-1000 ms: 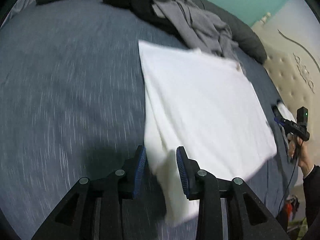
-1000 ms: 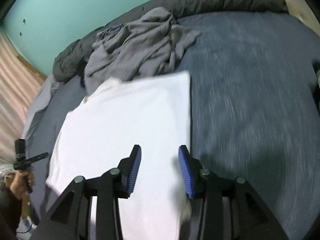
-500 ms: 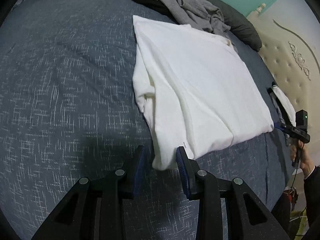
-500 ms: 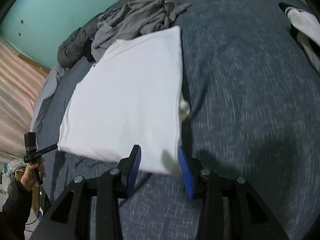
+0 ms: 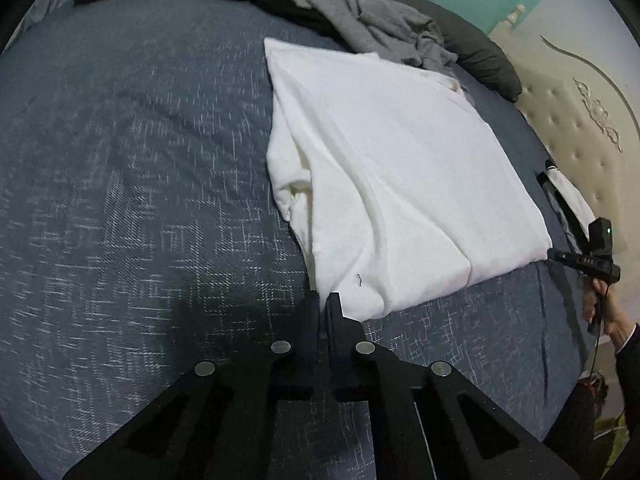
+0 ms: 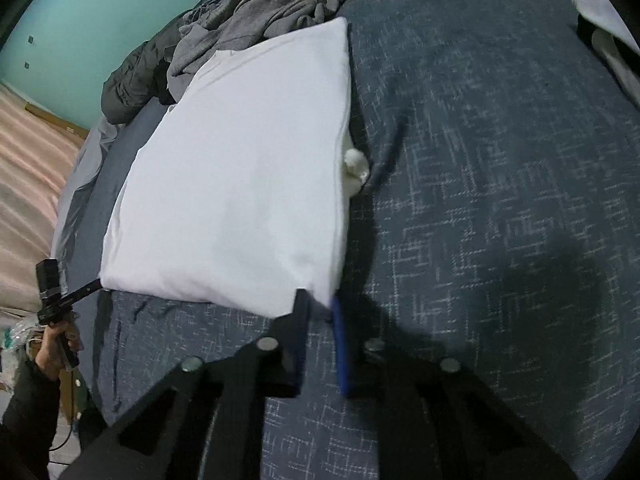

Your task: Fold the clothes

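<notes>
Bedding, a dark blue woven bed cover [image 5: 120, 200], is lying bare and open to the left of the folded white cotton shirt [image 5: 392, 184] and likewise on its other side in the right wrist view. Crumpled grey clothes [image 6: 276, 4] are crowding the shirt's far edge. Only the left wrist view is showing the cream tufted headboard [image 5: 580, 120]. The left gripper [image 5: 323, 300] is pinching the shirt's near corner, jaws nearly closed; the right gripper [image 6: 318, 304] is clamping the other near corner.
</notes>
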